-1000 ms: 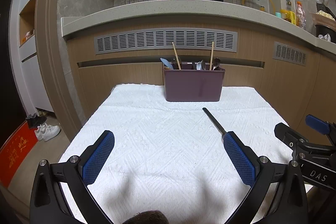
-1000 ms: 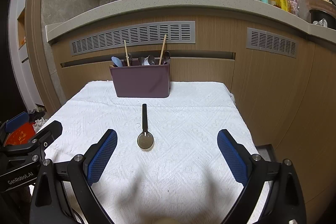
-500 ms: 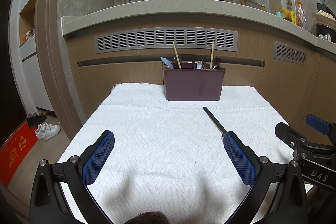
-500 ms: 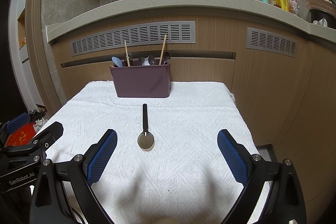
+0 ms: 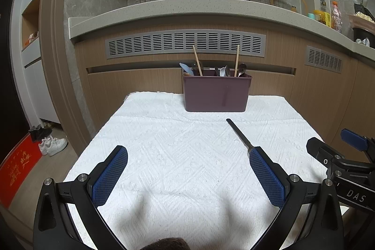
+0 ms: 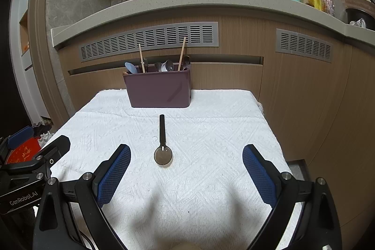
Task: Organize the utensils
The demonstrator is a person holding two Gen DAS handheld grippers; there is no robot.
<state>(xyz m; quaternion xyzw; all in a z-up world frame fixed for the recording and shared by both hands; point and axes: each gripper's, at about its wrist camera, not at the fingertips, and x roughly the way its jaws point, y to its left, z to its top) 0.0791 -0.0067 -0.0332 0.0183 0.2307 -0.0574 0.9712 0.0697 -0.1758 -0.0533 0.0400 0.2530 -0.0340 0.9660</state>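
A black-handled spoon lies on the white cloth, bowl toward me, handle pointing at the purple utensil holder. In the left wrist view only its handle shows; the bowl is hidden behind the right blue pad. The purple holder stands at the far edge with spoons and two chopsticks in it. My right gripper is open and empty, just short of the spoon. My left gripper is open and empty, left of the spoon.
The white cloth covers a small table that ends at the wooden counter front. The right gripper's body shows at the right edge. Shoes and a red mat lie on the floor to the left.
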